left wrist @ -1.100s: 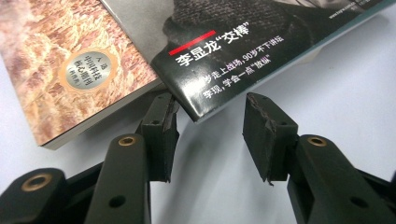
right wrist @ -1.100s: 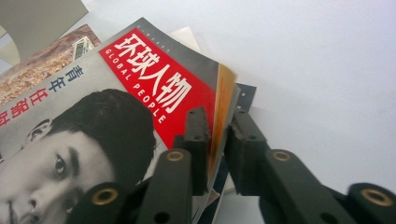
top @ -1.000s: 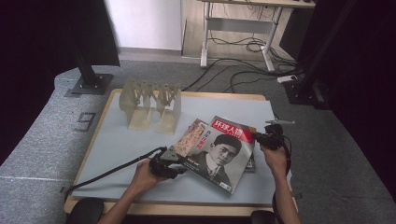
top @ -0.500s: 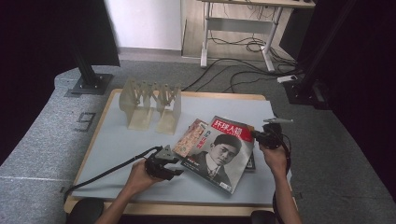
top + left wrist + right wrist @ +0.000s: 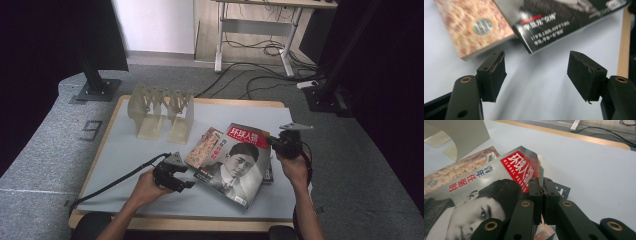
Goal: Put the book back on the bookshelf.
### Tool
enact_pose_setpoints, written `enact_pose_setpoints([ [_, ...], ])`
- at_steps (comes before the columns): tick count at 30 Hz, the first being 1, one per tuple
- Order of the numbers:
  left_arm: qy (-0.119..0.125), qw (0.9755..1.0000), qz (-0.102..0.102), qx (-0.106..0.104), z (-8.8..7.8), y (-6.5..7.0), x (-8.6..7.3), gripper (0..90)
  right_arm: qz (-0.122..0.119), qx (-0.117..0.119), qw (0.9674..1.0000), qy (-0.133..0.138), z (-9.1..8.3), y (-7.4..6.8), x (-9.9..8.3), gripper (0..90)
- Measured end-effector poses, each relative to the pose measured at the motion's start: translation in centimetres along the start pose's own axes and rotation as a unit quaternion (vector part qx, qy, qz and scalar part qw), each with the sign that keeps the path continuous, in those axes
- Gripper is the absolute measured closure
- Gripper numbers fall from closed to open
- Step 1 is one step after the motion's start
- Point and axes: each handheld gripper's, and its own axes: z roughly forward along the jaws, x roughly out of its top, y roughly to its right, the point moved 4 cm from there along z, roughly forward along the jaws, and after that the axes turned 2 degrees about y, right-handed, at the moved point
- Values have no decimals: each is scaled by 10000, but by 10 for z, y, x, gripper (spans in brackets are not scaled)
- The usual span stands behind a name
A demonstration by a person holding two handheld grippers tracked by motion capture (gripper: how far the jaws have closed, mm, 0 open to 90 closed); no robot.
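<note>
Right gripper (image 5: 541, 182): clamped on far right edge of portrait magazine (image 5: 235, 165), which lies tilted over patterned book (image 5: 204, 147) near table (image 5: 125, 150) centre. Left gripper (image 5: 536, 72): jaws apart, just been opening, nothing between, just beside magazine's near left corner.

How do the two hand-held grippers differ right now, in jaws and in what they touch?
The right hand-held gripper is clamped shut on the magazine's top edge; the left hand-held gripper has just been opening, nothing between its pads. The right sits at the magazine's upper right corner, the left off its lower left corner. Both point toward the magazine.
</note>
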Motion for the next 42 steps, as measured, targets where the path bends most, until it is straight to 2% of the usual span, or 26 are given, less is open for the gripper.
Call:
enact_pose_setpoints([
  [3,106,9998,-146,-77,-3,-5,4,291,-67,10,10000,49,-5,-3,3,863],
  [5,90,9997,-201,-102,-1,-6,6,271,-147,8,9999,82,-8,-6,6,863],
  [10,38,9997,-236,-103,4,-7,10,227,-377,-9,9992,154,-16,-14,13,863],
  [14,95,9996,-254,-53,4,-8,15,192,-482,-12,9986,212,-23,-20,19,863],
  [16,90,9997,-221,-1,4,-9,19,182,-486,25,9985,253,-26,-22,22,863],
  [24,279,9992,-278,-56,-2,-17,39,177,-546,207,9975,388,-37,-33,32,863],
  [28,296,9993,-225,10,1,-18,48,178,-582,292,9970,420,-41,-38,35,863],
  [34,298,9994,-195,-7,7,-20,62,189,-610,418,9962,452,-47,-44,38,864],
  [37,274,9995,-139,71,9,-24,70,190,-640,467,9957,470,-49,-47,40,864],
  [39,286,9993,-240,24,10,-27,75,192,-655,501,9954,492,-51,-50,42,864],
  [42,317,9991,-288,-36,12,-30,81,195,-692,557,9946,531,-54,-53,44,863],
])
